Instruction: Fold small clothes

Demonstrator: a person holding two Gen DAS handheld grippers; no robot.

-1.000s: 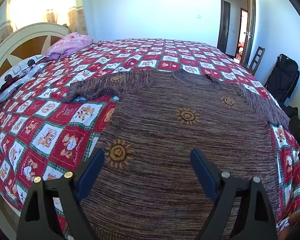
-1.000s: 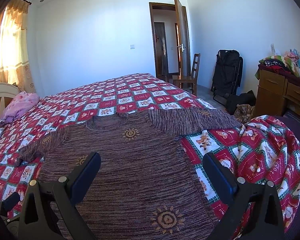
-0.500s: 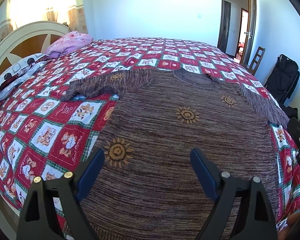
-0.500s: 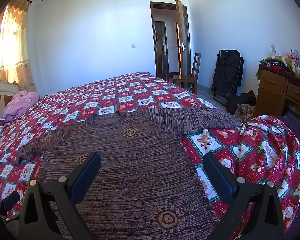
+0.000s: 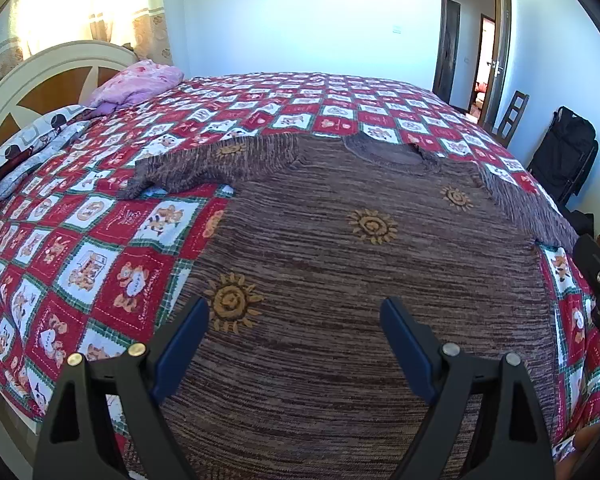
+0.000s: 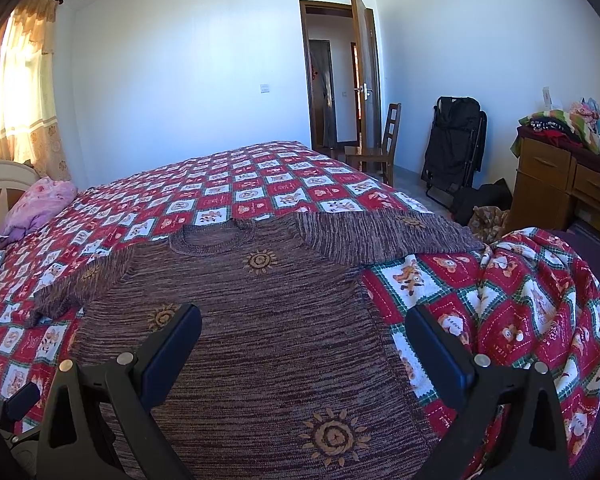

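A brown knitted sweater [image 5: 360,264] with yellow sun motifs lies flat, front up, on the bed, both sleeves spread sideways. Its neck opening [image 5: 384,152] points to the far side. My left gripper [image 5: 294,320] hovers open above the sweater's lower left part, nothing between its blue pads. In the right wrist view the same sweater [image 6: 260,320] fills the middle, and my right gripper [image 6: 304,328] stands open over its lower right part, near the side hem. The right sleeve [image 6: 380,236] reaches the bed's edge.
The bed wears a red, white and green checked quilt [image 5: 100,240]. Pillows [image 5: 136,84] and a headboard [image 5: 40,76] lie at the left. A wooden chair [image 6: 380,148], a black folded stroller [image 6: 454,148] and a dresser [image 6: 560,184] piled with clothes stand to the right.
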